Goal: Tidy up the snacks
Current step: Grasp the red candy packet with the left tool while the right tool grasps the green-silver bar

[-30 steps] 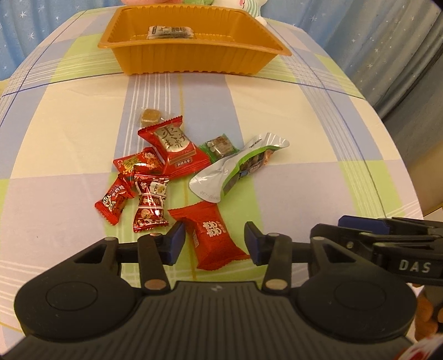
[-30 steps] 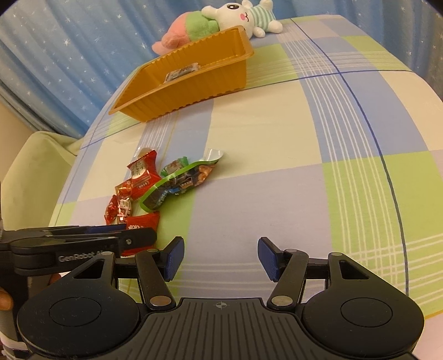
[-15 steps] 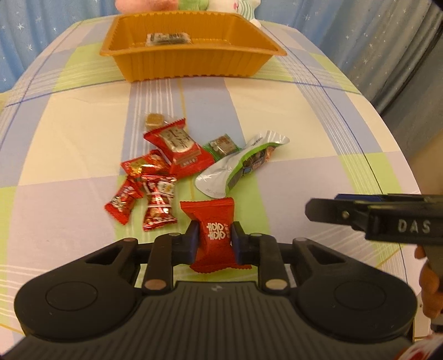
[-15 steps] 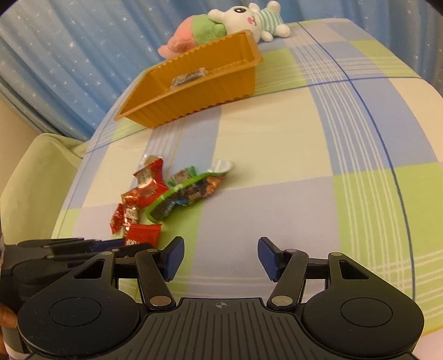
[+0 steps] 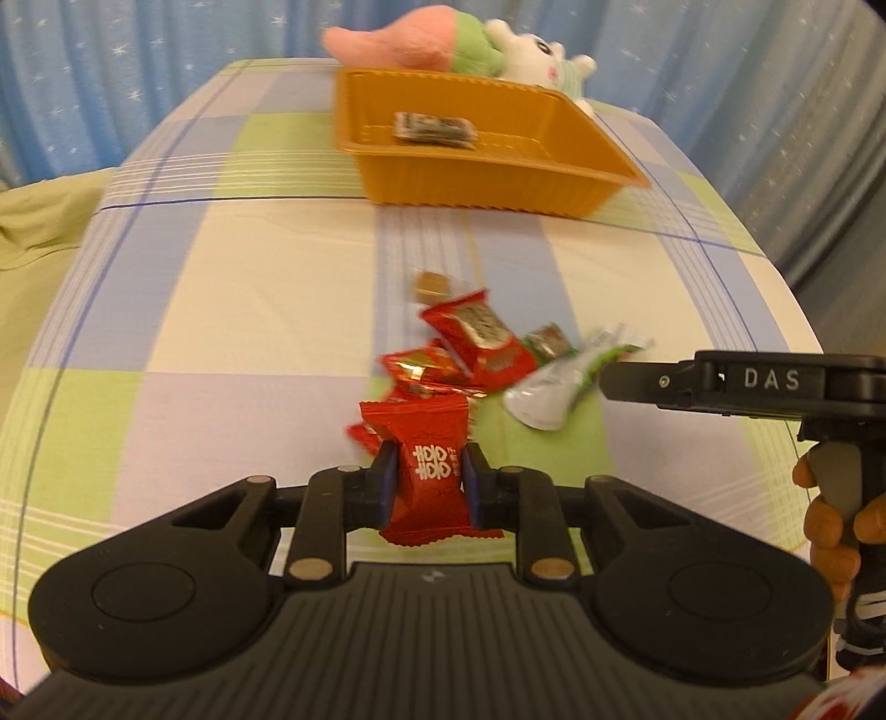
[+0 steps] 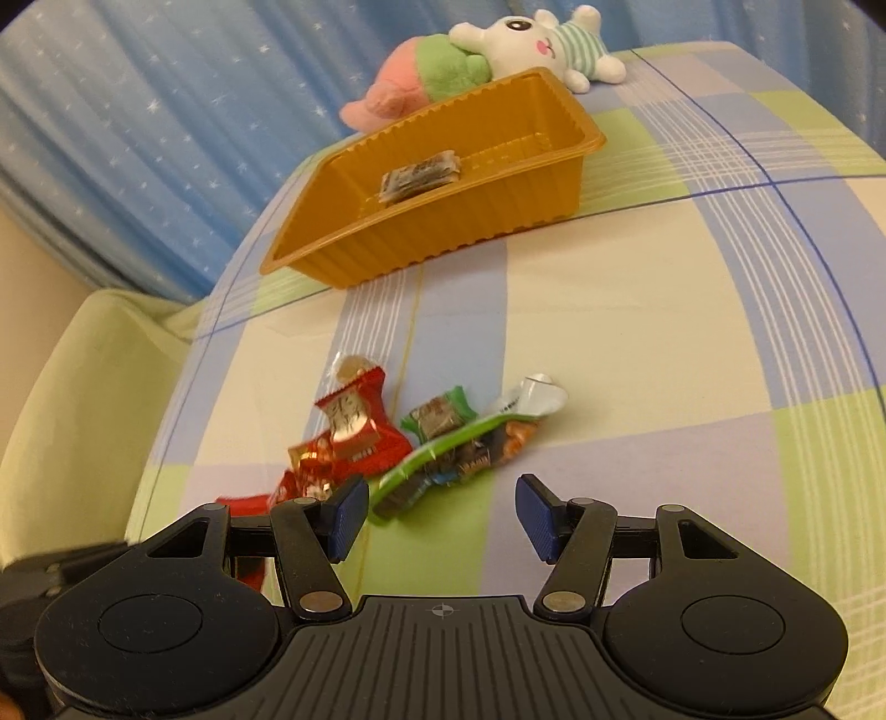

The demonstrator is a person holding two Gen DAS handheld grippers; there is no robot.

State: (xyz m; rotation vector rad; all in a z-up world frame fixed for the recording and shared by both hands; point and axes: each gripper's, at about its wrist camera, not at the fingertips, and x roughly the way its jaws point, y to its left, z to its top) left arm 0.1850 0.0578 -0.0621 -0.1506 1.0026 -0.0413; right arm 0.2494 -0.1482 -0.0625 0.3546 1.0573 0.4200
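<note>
- The left gripper [image 5: 429, 482] pinches a red candy packet [image 5: 429, 471] between its two blue pads [image 5: 386, 484], the packet upright and raised off the cloth; white characters are printed on its front, too stylised to read
- The right gripper [image 6: 441, 518] hovers with its blue fingers [image 6: 348, 515] spread wide and nothing between them, low over the near edge of the snack pile
- Seen from the left wrist, the right tool's black body carries the letters "DAS" [image 5: 772, 379] and reaches in from the right, its tip just beside a silver-and-green pouch [image 5: 565, 382]
- The loose snack pile [image 6: 387, 437] lies mid-table: a large red packet with a silver label [image 6: 354, 423], a small green-wrapped sweet [image 6: 440, 415], smaller red wrappers [image 6: 310, 465] and a clear-wrapped brown candy [image 6: 351, 368] at the far edge; their print is too blurred to read
- A wide stretch of bare checked tablecloth [image 6: 637, 332] lies to the right of the pile and between it and the tray
- An orange ribbed plastic tray [image 6: 443, 232] sits toward the far end of the table, well apart from the pile, holding one dark wrapped snack [image 6: 418, 180] on its floor
- Behind the tray, against a blue star-print curtain [image 6: 138, 138], lie a pink-and-green plush toy [image 6: 421, 83] and a white rabbit plush [image 6: 548, 41] in a striped shirt
</note>
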